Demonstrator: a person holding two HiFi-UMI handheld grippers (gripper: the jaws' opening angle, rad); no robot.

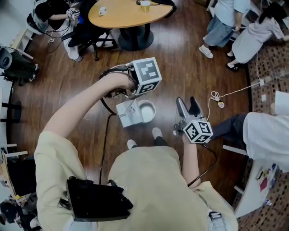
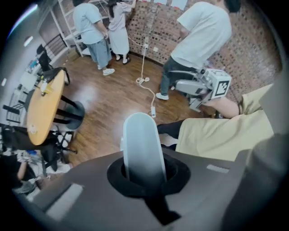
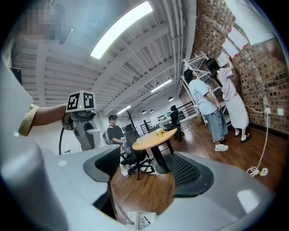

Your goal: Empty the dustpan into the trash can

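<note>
My left gripper (image 1: 132,94) points straight down and is shut on a white rounded handle (image 2: 141,146), which fills the gap between its jaws in the left gripper view. Below it on the dark wood floor, the white dustpan (image 1: 128,115) lies against a small round white trash can (image 1: 146,111). Whether the handle joins that pan I cannot tell. My right gripper (image 1: 188,107) is held level to the right of the can. It is open, and nothing is between its jaws (image 3: 144,176). A white thing with paper scraps (image 3: 140,219) shows at the bottom of the right gripper view.
A round wooden table (image 1: 124,13) with black chairs stands ahead, and a seated person (image 1: 54,13) is at its left. Two people (image 1: 235,27) stand at the far right, with another (image 1: 266,131) close on my right. A white cable (image 1: 226,95) runs across the floor.
</note>
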